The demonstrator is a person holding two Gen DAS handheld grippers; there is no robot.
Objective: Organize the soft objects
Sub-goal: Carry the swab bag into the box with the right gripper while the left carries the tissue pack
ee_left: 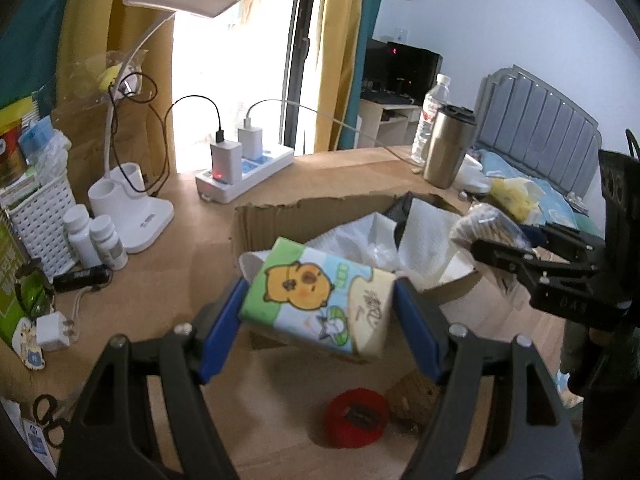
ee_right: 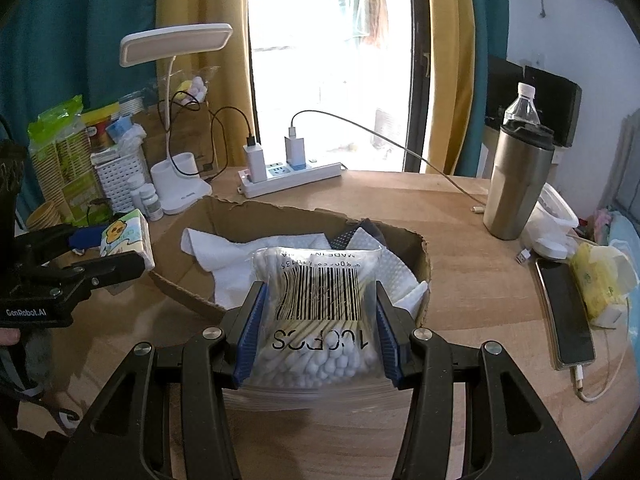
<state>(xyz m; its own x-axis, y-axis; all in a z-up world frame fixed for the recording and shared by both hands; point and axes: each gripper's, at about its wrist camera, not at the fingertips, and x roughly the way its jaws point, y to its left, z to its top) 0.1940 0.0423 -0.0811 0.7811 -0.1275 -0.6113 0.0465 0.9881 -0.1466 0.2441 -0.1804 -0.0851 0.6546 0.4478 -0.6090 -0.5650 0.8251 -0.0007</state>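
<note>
Left wrist view: left gripper (ee_left: 320, 300) clamped on tissue pack (ee_left: 316, 300), capybara print up, pack tilted, long axis running across between the blue pads (ee_left: 224, 320). Held above near-left rim of cardboard box (ee_left: 256, 224); box opening lies straight ahead and slightly right. White paper towels (ee_left: 424, 236) already inside. Right gripper (ee_left: 504, 256) visible at far right, over box's right side, gripping its bag. Red tape roll (ee_left: 356, 416) on wooden table (ee_left: 160, 280) below, out of the way. Right wrist view: right gripper (ee_right: 316, 332) closed on cotton swab bag (ee_right: 320, 312), barcode up, long axis pointing forward into box (ee_right: 424, 256). Bag's far end already over box interior; probably the nearer of the two to a drop. Left gripper (ee_right: 120, 256) at left edge with tissue pack (ee_right: 124, 240) just outside box's left wall. Likely next: both move inward over towels, then release.
</note>
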